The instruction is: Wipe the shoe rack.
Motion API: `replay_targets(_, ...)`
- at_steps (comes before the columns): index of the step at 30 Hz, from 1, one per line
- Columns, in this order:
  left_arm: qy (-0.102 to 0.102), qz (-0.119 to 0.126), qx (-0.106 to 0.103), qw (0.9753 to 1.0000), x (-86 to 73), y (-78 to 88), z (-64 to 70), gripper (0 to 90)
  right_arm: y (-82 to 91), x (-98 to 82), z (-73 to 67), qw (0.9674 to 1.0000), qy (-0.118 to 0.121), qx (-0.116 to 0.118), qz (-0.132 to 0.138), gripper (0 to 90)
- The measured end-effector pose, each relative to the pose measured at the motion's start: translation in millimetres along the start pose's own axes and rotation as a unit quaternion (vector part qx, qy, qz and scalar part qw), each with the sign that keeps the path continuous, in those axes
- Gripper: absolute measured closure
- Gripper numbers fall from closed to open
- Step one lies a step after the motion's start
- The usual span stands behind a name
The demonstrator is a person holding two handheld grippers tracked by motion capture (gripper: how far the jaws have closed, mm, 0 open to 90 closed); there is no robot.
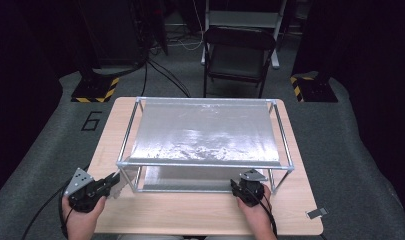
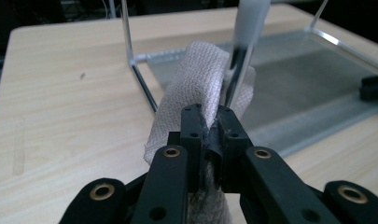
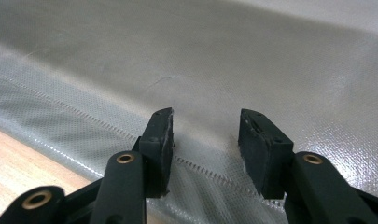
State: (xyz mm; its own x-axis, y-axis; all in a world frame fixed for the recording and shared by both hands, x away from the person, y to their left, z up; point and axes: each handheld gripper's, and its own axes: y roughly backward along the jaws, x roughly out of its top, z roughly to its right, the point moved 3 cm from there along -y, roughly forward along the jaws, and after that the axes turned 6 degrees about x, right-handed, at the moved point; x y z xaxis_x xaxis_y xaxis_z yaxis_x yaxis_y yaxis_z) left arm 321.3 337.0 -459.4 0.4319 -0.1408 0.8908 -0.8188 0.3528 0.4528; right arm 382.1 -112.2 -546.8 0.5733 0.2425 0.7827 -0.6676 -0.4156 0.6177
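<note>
A metal-tube frame (image 1: 125,162) stands on the wooden table (image 1: 190,212), carrying an upper silver sheet (image 1: 205,132) and a lower silver sheet (image 1: 185,179). At the frame's front left corner my left gripper (image 1: 114,179) is shut on a white woven cloth (image 1: 119,188). In the left gripper view the left gripper (image 2: 209,116) pinches the cloth (image 2: 196,79), which bulges ahead against the frame's upright post (image 2: 245,42). My right gripper (image 1: 242,186) is at the frame's front right. Seen from its own camera, the right gripper (image 3: 205,140) is open above the lower silver sheet (image 3: 224,60), nothing between its fingers.
A small grey item (image 1: 316,213) lies near the table's front right corner. Behind the table stand a folding chair (image 1: 238,52) and two stand bases with yellow-black stripes (image 1: 95,90) (image 1: 310,87). Bare wood runs along the table's front edge and left side.
</note>
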Motion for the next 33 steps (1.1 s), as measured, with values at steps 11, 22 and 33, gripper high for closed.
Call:
replay_targets(11,-0.006,0.016,0.0,0.9999,10.5,11.5,0.8,83.4,-0.2,0.3,0.8,1.0,0.007,0.0,0.001,54.8)
replay_targets(22,-0.002,-0.009,0.006,0.9999,-3.0,2.4,-1.2,83.4,-0.2,0.3,0.7,1.0,0.007,0.0,0.001,54.8)
replay_targets(33,0.009,-0.016,-0.001,0.9998,-10.6,-2.2,-0.6,83.4,0.4,0.4,0.9,0.9999,0.01,-0.005,0.004,54.8)
